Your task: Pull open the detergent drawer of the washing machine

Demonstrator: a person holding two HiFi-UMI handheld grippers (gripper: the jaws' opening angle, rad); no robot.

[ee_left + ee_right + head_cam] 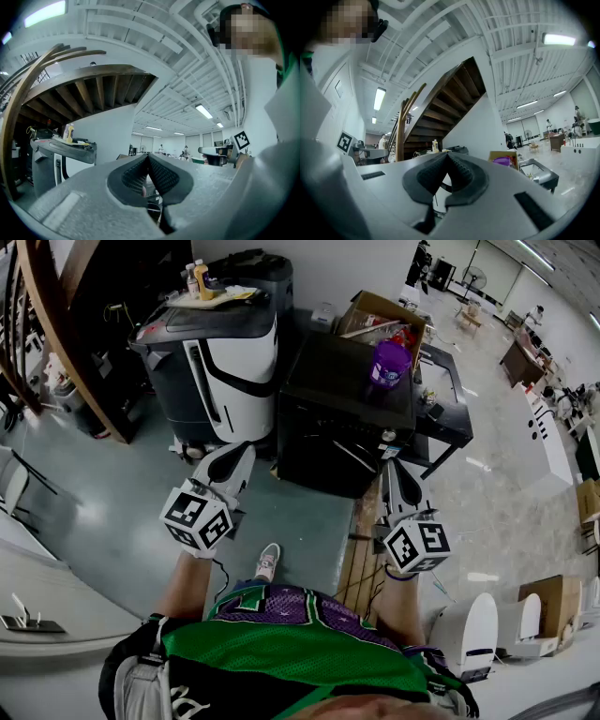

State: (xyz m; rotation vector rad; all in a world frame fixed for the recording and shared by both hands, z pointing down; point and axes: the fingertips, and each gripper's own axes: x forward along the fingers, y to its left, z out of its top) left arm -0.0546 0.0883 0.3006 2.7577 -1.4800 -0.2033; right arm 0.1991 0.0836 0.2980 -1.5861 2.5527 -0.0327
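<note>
Bright ceiling strip lights, fisheye-warped edges.

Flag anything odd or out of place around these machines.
Nothing spilled or broken shows. Only clutter: a purple jug stands on the black machine near its far right corner, and bottles crowd the top of the white-fronted machine.

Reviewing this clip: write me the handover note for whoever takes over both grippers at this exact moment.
Left gripper: shut, empty, held in the air, touching nothing.
Right gripper: shut, empty, also in the air.
Things: black appliance, apparently the washing machine, stands just ahead with a purple bottle on top. Its detergent drawer cannot be made out from here.
Done: nothing; no contact with the appliance.
Left: move in, find the drawer front, grip it, pull it open.
</note>
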